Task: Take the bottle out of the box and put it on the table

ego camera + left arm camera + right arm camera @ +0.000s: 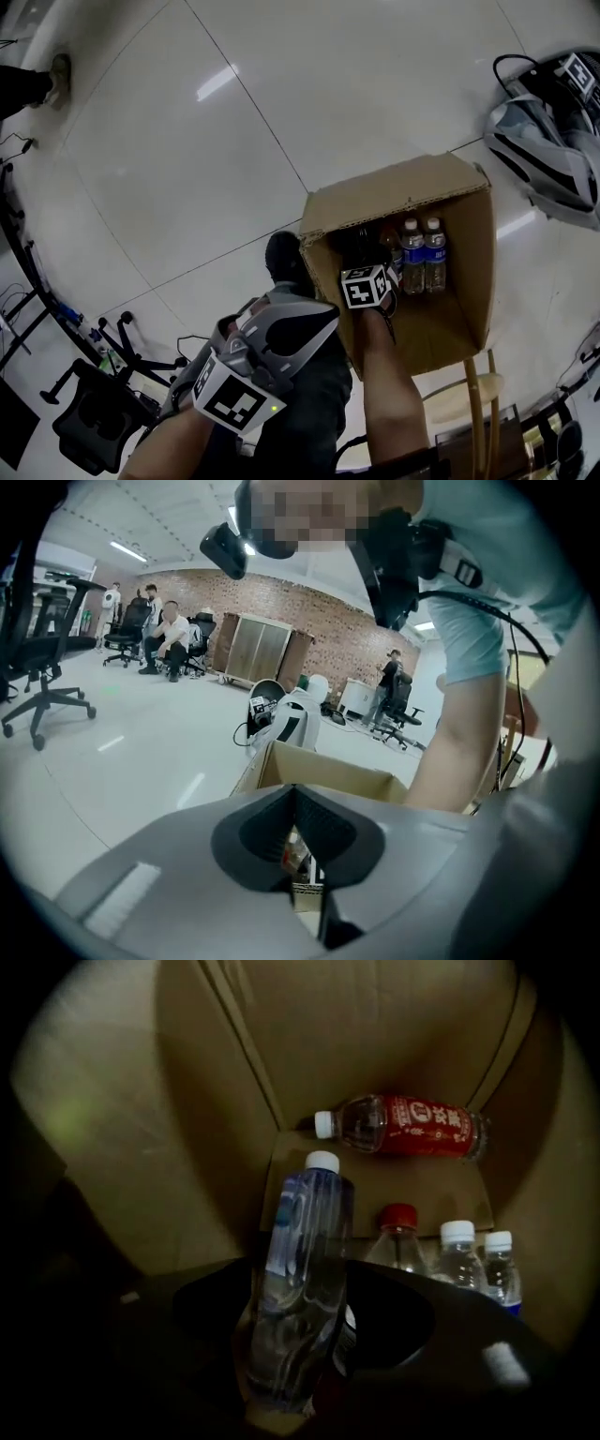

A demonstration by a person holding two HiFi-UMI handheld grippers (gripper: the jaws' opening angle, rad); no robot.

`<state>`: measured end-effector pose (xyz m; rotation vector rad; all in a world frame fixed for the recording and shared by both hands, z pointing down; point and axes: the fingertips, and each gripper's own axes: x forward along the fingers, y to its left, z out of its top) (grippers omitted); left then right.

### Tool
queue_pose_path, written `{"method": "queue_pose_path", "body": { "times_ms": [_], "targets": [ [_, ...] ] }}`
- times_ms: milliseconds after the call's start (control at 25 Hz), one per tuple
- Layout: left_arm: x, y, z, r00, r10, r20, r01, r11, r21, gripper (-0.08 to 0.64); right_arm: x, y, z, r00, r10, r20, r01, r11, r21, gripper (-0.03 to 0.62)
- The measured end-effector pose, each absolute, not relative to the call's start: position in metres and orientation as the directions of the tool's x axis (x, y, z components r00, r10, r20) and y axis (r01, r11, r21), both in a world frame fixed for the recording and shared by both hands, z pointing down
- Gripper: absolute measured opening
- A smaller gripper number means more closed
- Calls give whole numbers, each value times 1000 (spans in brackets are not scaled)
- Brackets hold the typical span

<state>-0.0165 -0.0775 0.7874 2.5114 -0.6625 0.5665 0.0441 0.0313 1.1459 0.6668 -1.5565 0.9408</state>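
Note:
An open cardboard box [459, 309] stands on the pale floor with several bottles upright inside. My right gripper [300, 1288] reaches steeply down into it; in the head view only its marker cube [366, 286] shows. A clear white-capped water bottle [302, 1269] stands between its wide jaws, which do not visibly press on it. Beyond are a red-capped bottle [398, 1237], two white-capped water bottles [459, 1251] and a red-labelled bottle [412, 1127] lying on its side. My left gripper [295, 803] is shut and empty, held just outside the box [319, 775].
A round wooden stool [469, 394] stands right beside the box. A white machine with black cable [544, 141] lies on the floor at the upper right. A black office chair [94, 422] is at the lower left. People sit on chairs [159, 635] far off.

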Motion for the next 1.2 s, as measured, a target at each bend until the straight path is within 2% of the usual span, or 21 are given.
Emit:
{"method": "queue_pose_path", "body": {
  "times_ms": [80,200,320,440,520,720,840,1000,1200],
  "targets": [
    [-14,-77,790,799,-342,494,-542,-764,349,11,41,25,1162,-172,117,978,-808,551,-208,343],
    [-15,-78,794,795,-349,496,-552,-755,354,11,40,25,1185,-101,216,971,-803,559,-207,344],
    [-20,-79,797,788,-355,504,-560,-752,346,11,41,21,1189,-86,192,978,-824,538,-178,344],
    [-26,-79,791,778,-369,509,-575,-744,340,11,38,17,1175,-150,137,979,-832,518,-200,291],
    [-27,-79,785,770,-372,519,-581,-745,327,11,31,8,1154,-223,56,973,-825,521,-219,268],
    [-19,-76,755,773,-355,526,-561,-769,305,11,32,-20,1070,-360,-211,909,-841,494,-219,264],
    [-11,-79,723,773,-355,525,-556,-779,291,11,42,-44,998,-395,-362,845,-869,447,-215,264],
    [16,-81,668,792,-348,502,-524,-809,265,11,57,-63,895,-434,-497,751,-876,428,-223,265],
    [50,-89,597,835,-333,439,-455,-865,210,11,91,-92,761,-396,-694,601,-912,374,-168,265]
  ]
}}
